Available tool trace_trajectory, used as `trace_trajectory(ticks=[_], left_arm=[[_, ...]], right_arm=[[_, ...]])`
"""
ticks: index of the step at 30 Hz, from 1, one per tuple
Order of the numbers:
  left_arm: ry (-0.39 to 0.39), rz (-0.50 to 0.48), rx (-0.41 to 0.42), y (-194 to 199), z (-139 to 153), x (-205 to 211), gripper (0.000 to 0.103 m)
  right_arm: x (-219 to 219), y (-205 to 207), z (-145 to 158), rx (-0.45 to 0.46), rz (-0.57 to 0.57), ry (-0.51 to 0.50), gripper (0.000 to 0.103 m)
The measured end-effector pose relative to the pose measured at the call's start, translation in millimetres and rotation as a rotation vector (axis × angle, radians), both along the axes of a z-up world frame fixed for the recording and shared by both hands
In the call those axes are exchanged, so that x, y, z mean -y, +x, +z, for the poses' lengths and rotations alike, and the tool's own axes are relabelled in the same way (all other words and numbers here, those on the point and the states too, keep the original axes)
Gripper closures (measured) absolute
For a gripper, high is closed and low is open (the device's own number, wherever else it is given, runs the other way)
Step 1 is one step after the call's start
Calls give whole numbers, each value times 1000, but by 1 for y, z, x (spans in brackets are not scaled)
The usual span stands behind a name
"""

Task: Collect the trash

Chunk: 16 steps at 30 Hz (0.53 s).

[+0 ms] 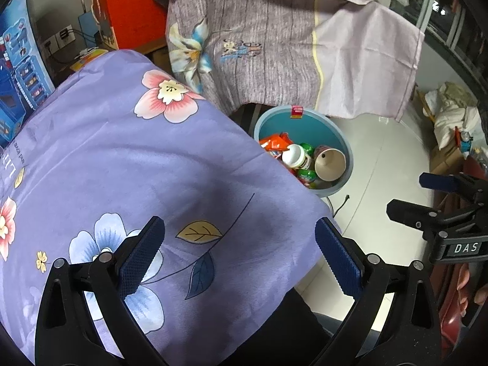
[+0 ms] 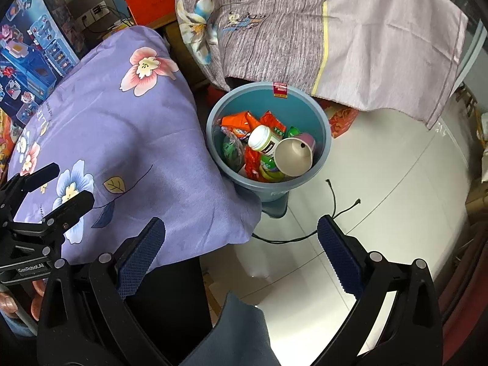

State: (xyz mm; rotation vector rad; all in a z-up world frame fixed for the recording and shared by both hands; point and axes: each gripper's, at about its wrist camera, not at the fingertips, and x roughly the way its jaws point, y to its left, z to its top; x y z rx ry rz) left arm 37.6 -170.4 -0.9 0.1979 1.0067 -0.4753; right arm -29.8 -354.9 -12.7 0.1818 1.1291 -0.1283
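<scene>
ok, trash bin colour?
Blue-grey outside, teal inside trash bin; right wrist view shows it best.

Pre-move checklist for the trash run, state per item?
1. Left gripper open, nothing held: ok.
2. Right gripper open, nothing held: ok.
3. Blue bin upright, mouth unobstructed: ok.
4. Room left in the bin above paper cup and white jar: ok.
5. Loose trash left on purple floral cloth: none visible, ok.
6. Black cord on the floor beside the bin: trash or not, cannot tell.
</scene>
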Motion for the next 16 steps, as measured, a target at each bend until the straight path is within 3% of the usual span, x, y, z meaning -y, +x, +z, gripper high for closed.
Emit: trace_trajectory(ticks=[16], left_arm=[[29,24,-15,1,-8,-1,4]], right_arm=[[3,-3,-5,8,-20,-47,7]])
